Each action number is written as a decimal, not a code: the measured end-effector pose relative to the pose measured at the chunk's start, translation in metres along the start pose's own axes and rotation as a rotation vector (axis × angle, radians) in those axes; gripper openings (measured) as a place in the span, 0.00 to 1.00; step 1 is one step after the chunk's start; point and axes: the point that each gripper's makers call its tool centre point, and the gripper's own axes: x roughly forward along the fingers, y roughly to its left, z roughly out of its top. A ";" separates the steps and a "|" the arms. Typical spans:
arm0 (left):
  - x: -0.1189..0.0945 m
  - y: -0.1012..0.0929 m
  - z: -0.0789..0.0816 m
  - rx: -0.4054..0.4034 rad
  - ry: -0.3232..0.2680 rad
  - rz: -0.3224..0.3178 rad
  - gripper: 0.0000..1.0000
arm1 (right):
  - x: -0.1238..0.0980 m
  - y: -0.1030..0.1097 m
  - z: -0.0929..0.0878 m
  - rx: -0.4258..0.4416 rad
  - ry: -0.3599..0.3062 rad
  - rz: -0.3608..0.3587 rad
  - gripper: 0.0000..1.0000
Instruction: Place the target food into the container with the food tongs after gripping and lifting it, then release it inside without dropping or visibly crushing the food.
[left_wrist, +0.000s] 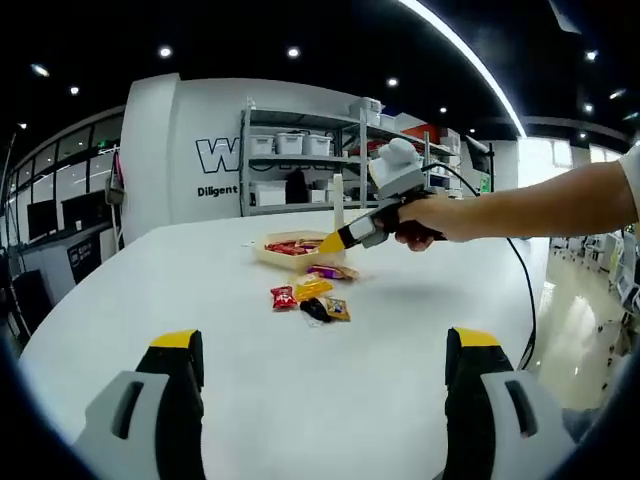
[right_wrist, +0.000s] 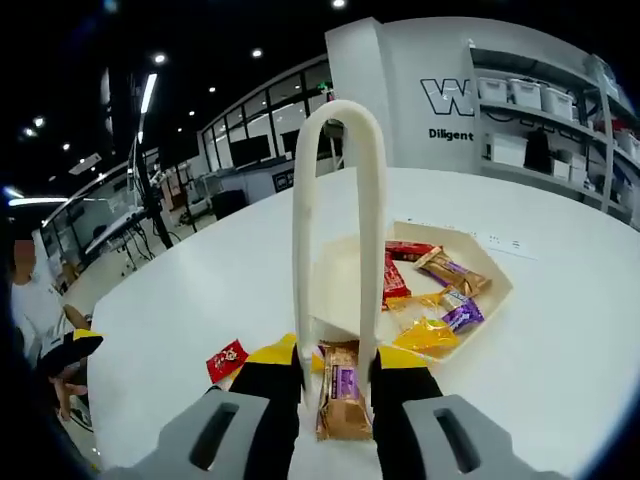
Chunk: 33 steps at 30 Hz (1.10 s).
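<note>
On the table (right_wrist: 200, 290), the tray (right_wrist: 495, 300) of snacks lay beyond your tongs (right_wrist: 338, 230); one packet (right_wrist: 340, 395) lay between your jaws, another packet (right_wrist: 227, 361) to its left.

Hand-held gripper (right_wrist: 338, 385) clamps tongs (right_wrist: 338, 230) above tray (right_wrist: 495, 300).
</note>
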 end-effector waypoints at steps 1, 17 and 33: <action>-0.001 0.000 0.001 0.001 -0.001 0.000 0.99 | 0.001 -0.001 0.000 0.000 -0.001 -0.002 0.22; -0.003 -0.007 0.008 0.018 -0.011 -0.001 0.99 | 0.002 -0.001 -0.011 -0.060 0.062 -0.028 0.14; -0.005 -0.025 0.014 0.028 -0.018 -0.023 0.99 | -0.038 -0.003 -0.037 -0.040 0.140 0.022 0.15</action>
